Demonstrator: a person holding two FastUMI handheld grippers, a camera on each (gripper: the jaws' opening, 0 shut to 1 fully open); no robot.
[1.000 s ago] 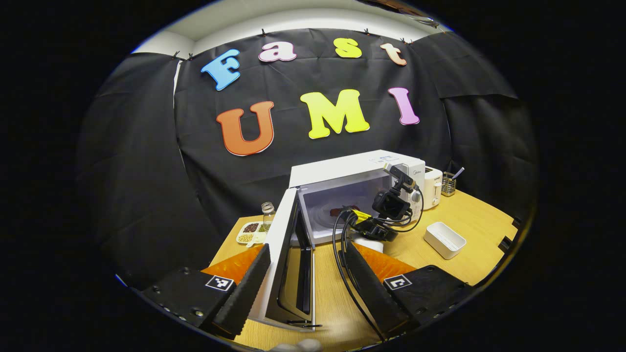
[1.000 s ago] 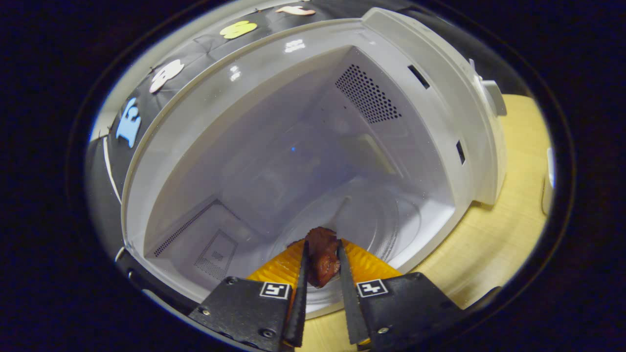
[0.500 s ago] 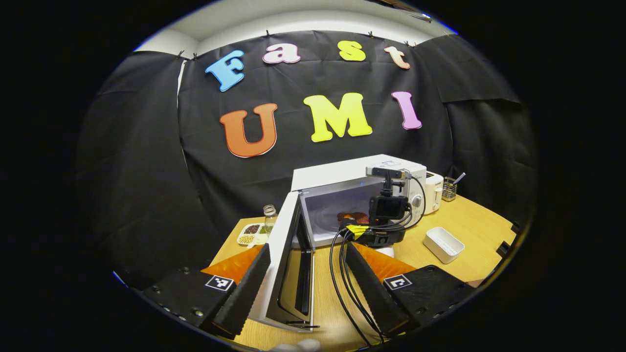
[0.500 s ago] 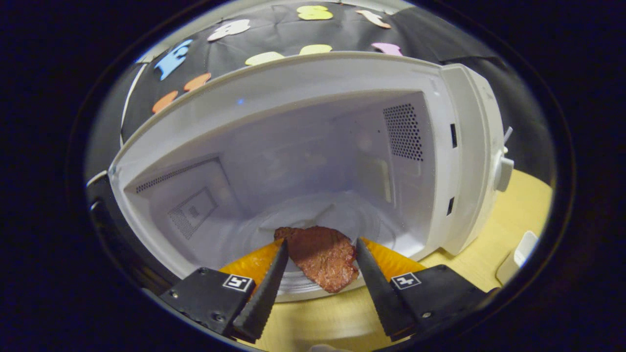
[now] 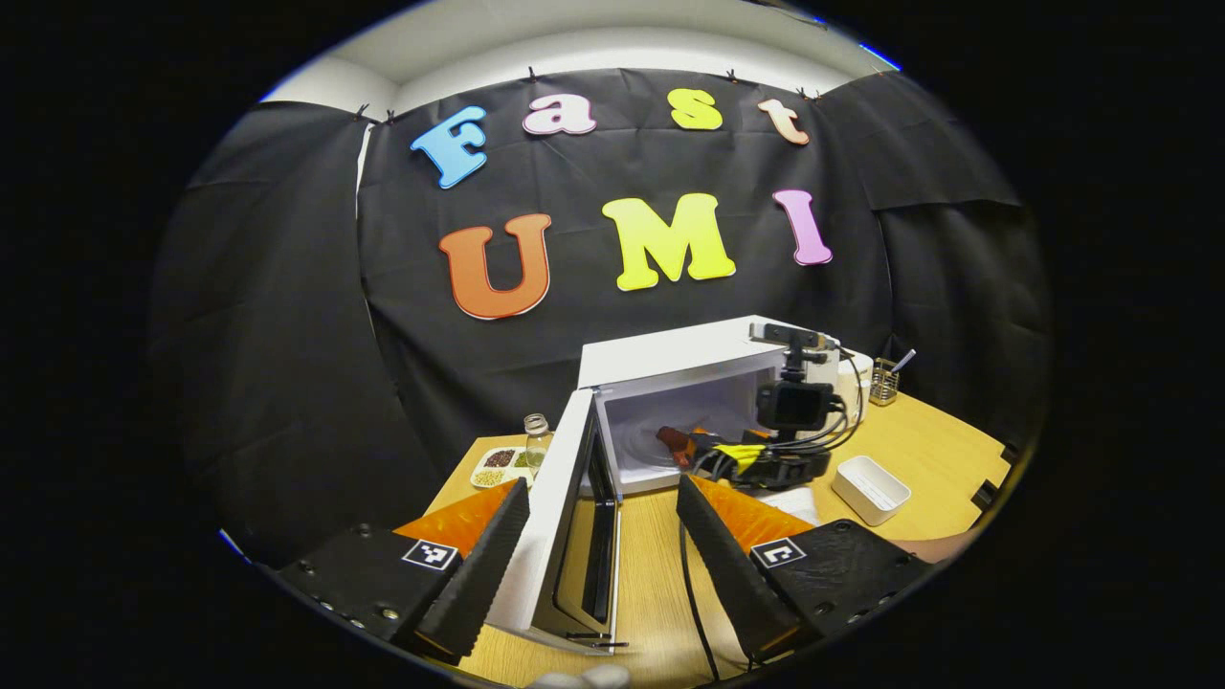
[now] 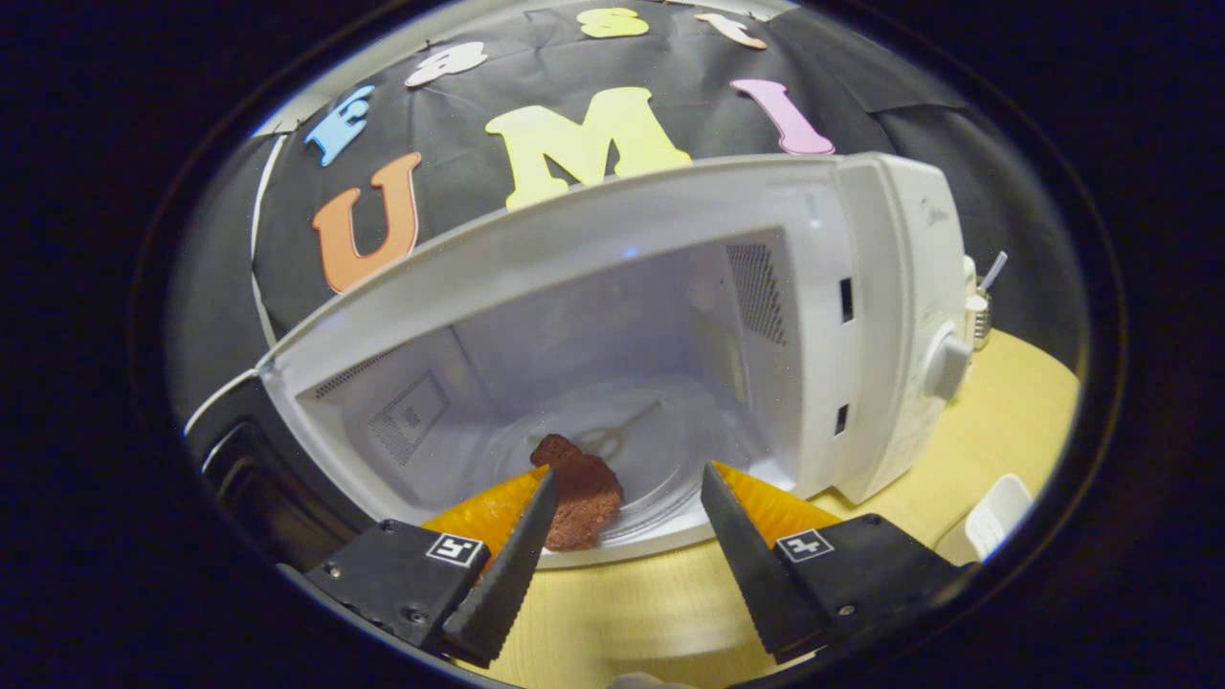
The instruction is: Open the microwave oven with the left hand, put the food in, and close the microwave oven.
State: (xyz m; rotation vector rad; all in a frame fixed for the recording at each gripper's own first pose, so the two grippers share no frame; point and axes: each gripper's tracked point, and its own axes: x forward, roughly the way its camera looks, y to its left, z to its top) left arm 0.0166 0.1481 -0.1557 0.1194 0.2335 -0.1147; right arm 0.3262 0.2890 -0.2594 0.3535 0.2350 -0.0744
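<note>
The white microwave point(image 5: 670, 359) point(image 6: 890, 316) stands on the wooden table with its door point(image 5: 565, 536) swung wide open to the left. A brown piece of meat point(image 6: 577, 493) point(image 5: 672, 440) lies on the glass turntable point(image 6: 670, 459) inside. My right gripper point(image 6: 627, 488) is open just in front of the cavity, apart from the meat. In the left gripper view that right gripper point(image 5: 766, 464) hovers before the oven mouth, cables trailing. My left gripper point(image 5: 603, 507) is open, its fingers standing to either side of the door's edge without pressing on it.
A white rectangular box point(image 5: 869, 488) point(image 6: 995, 517) sits on the table right of the microwave. A toaster point(image 5: 857, 368) and a utensil holder point(image 5: 885, 381) stand behind it. Left of the oven are a glass jar point(image 5: 538, 435) and a small tray of beans point(image 5: 498, 466).
The right gripper has opened, left the meat on the turntable and pulled back out of the cavity. The left gripper has stayed by the door's edge.
</note>
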